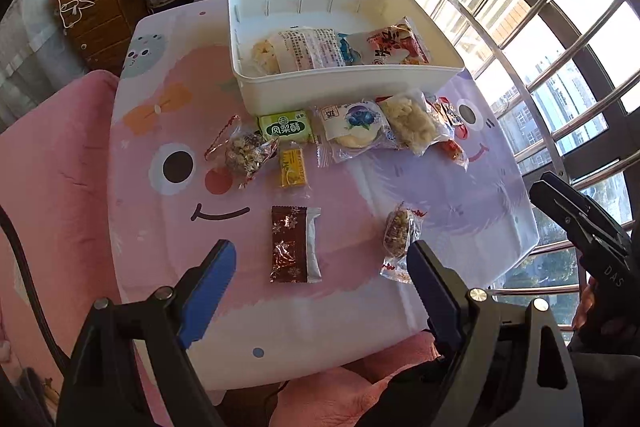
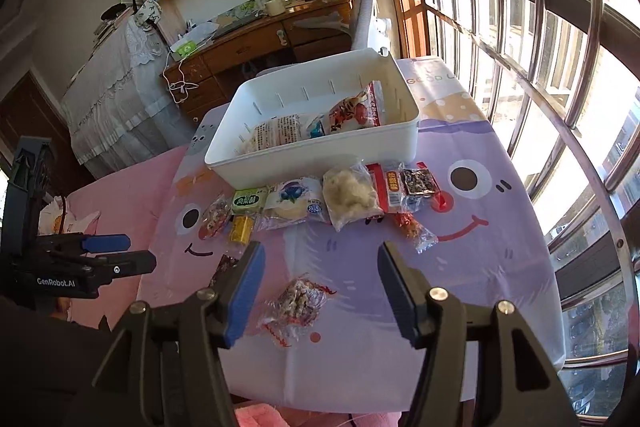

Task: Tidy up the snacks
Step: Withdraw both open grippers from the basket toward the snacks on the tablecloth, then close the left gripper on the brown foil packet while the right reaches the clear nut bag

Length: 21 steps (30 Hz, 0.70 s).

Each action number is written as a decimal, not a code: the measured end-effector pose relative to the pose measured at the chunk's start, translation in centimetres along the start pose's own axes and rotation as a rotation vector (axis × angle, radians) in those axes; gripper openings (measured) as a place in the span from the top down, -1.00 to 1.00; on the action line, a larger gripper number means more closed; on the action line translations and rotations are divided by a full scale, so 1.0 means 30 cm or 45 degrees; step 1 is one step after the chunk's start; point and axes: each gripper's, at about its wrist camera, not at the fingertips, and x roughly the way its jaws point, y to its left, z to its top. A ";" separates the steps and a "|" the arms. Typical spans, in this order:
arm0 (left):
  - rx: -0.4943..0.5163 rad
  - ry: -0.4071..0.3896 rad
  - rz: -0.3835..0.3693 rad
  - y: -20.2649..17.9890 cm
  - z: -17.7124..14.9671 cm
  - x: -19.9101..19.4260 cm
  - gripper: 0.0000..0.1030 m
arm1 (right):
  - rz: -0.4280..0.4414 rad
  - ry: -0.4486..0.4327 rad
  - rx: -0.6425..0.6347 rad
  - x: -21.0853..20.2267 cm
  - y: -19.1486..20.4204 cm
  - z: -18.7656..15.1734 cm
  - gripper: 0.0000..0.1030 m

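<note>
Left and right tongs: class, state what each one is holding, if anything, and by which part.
Nothing is held. The left tongs stand open above the brown bar wrapper; the right tongs stand open above the clear nut-cluster packet. Both snacks lie untouched on the table.

"genrobot.ai" on left gripper point(image 2: 106, 253); "das" on right gripper point(image 1: 580, 215).

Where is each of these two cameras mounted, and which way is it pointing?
Left wrist view: rides the left tool, looking down at a brown snack bar; its blue fingers frame the shot, right tool at the edge.
Right wrist view: rides the right tool, above a clear-wrapped nut snack; left tool shows far left.
Both share the white bin and cartoon tablecloth.
</note>
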 end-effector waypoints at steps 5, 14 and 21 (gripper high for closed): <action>0.115 0.076 -0.004 0.019 -0.024 0.043 -0.68 | -0.050 0.008 0.075 0.026 0.055 -0.069 -0.15; 0.232 0.205 -0.011 0.055 -0.041 0.149 -0.68 | -0.123 0.042 0.155 0.103 0.123 -0.149 -0.15; 0.236 0.317 -0.003 0.088 -0.025 0.260 -0.68 | -0.184 0.104 0.215 0.187 0.138 -0.196 -0.15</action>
